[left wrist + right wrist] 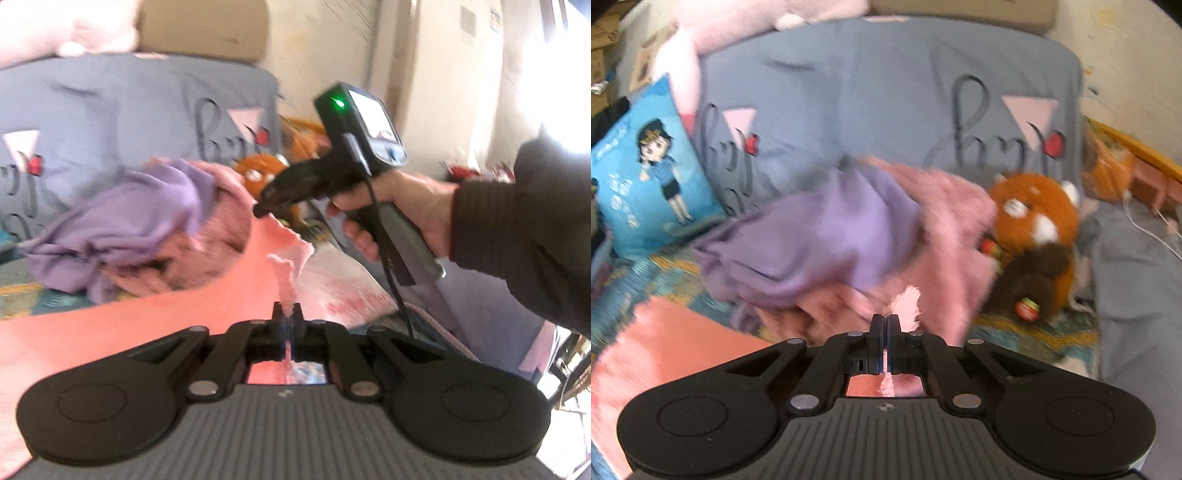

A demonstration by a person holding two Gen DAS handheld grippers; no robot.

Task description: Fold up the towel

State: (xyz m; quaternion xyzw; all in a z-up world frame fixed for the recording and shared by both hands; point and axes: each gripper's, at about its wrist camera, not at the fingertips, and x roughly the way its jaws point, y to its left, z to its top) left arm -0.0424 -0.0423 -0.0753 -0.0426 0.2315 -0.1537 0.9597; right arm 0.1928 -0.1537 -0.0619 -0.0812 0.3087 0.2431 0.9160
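Keeping the left gripper (287, 314) and right gripper (886, 325) each clamped on a corner of the salmon-pink terry towel (110, 325), raise evenly, edge taut, clear of the purple clothes heap (820, 236).

A purple garment (827, 236) lies beside an orange plush toy (1034, 221), near a blue cartoon cushion (646, 177).

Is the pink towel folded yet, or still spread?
Not folded: the pink towel hangs as one sheet, its edge pinched in both the left hand-held gripper and right hand-held gripper.
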